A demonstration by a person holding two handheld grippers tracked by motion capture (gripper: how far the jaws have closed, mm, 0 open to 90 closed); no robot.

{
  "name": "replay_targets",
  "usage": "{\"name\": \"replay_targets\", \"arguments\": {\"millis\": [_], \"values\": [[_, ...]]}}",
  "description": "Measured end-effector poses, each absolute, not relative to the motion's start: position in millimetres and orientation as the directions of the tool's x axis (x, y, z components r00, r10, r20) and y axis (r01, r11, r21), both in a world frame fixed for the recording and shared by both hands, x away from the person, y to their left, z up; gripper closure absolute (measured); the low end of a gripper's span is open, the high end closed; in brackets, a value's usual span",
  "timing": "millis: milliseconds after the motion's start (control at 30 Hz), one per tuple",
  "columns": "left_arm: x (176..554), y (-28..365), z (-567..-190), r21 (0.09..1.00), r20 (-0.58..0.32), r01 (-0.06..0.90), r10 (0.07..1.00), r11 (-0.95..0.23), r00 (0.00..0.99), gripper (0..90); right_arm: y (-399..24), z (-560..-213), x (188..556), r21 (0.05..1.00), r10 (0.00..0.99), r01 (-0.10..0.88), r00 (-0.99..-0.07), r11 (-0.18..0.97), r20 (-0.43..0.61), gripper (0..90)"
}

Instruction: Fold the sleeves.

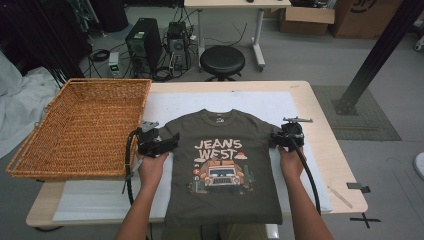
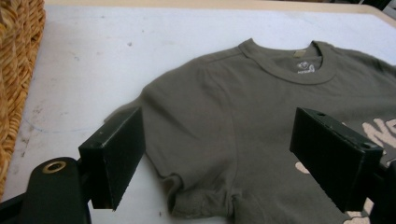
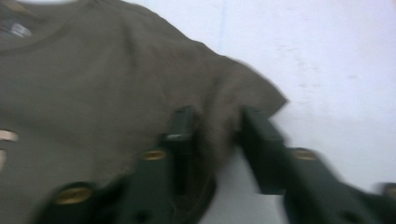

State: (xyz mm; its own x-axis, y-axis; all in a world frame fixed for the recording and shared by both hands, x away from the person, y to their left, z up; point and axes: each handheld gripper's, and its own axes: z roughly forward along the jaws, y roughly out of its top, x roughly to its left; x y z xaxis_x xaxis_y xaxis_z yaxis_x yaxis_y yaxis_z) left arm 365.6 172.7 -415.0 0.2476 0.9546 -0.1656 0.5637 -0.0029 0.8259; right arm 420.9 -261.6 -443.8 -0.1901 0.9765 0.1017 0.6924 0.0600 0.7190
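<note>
An olive T-shirt [image 1: 225,165] is lying face up on the white mat [image 1: 260,102] covering the worktop [image 1: 320,115], its collar pointing to the far side and its hem hanging over the near edge. The printed lettering [image 1: 218,146] and a vehicle graphic [image 1: 220,175] are showing on its chest.

The person's left hand [image 1: 151,167] is holding the left tongs [image 1: 167,141] at the shirt's left sleeve [image 2: 196,186]. In the left gripper view the two black jaws are standing wide apart, with the sleeve and shoulder lying flat between them and neither jaw touching the fabric.

The right hand [image 1: 291,160] is holding the right tongs [image 1: 278,138] at the right sleeve [image 3: 233,102]. In the right gripper view, which is blurred, the jaws are sitting close together with a bunched fold of the sleeve cloth pinched between them.

A large wicker basket [image 1: 80,127] is sitting on the left end of the worktop, just beside the left tongs. A black stool [image 1: 222,61] is standing on the floor beyond the far edge
</note>
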Motion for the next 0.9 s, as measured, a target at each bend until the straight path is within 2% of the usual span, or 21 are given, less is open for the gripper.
{"name": "replay_targets", "arguments": {"millis": [33,133,200,233,267,300,367,567,733,800,900], "values": [[366,173,-416,0.822,-0.167,0.57,0.955,-0.003,0.245,19.8,-261,-443,422,0.717,0.975,0.693,-0.201,0.073,0.095,86.7],[366,174,-419,0.816,-0.169,0.579,0.956,-0.001,0.238,21.0,-260,-437,425,0.711,0.965,0.7,-0.229,0.071,0.129,87.3],[367,174,-420,0.817,-0.17,0.577,0.957,0.003,0.234,22.5,-251,-421,422,0.768,0.939,0.638,-0.295,0.054,0.179,87.2],[367,173,-420,0.816,-0.173,0.577,0.958,0.008,0.23,23.5,-243,-412,421,0.781,0.912,0.621,-0.356,0.067,0.205,86.4],[367,173,-421,0.816,-0.177,0.578,0.958,0.014,0.227,23.7,-235,-405,421,0.78,0.871,0.622,-0.419,0.067,0.259,81.7],[367,173,-422,0.814,-0.178,0.58,0.958,0.015,0.226,23.7,-229,-399,420,0.787,0.826,0.616,-0.464,0.043,0.319,71.2],[368,171,-423,0.811,-0.177,0.584,0.959,0.017,0.219,24.1,-225,-388,414,0.812,0.763,0.583,-0.52,-0.01,0.384,69.6],[373,169,-430,0.788,-0.151,0.615,0.974,0.014,0.172,25.5,-251,-380,402,0.841,0.838,0.541,-0.444,-0.032,0.318,60.2],[388,168,-444,0.743,-0.139,0.668,0.985,0.037,0.1,26.1,-274,-389,389,0.839,0.864,0.543,-0.408,-0.031,0.296,57.0],[390,169,-447,0.738,-0.153,0.673,0.985,0.058,0.083,34.3,-281,-393,384,0.839,0.867,0.544,-0.407,-0.023,0.287,56.4],[391,164,-447,0.741,-0.09,0.672,0.993,0.018,0.072,46.6,-290,-398,377,0.838,0.872,0.546,-0.399,-0.023,0.284,55.1]]}}
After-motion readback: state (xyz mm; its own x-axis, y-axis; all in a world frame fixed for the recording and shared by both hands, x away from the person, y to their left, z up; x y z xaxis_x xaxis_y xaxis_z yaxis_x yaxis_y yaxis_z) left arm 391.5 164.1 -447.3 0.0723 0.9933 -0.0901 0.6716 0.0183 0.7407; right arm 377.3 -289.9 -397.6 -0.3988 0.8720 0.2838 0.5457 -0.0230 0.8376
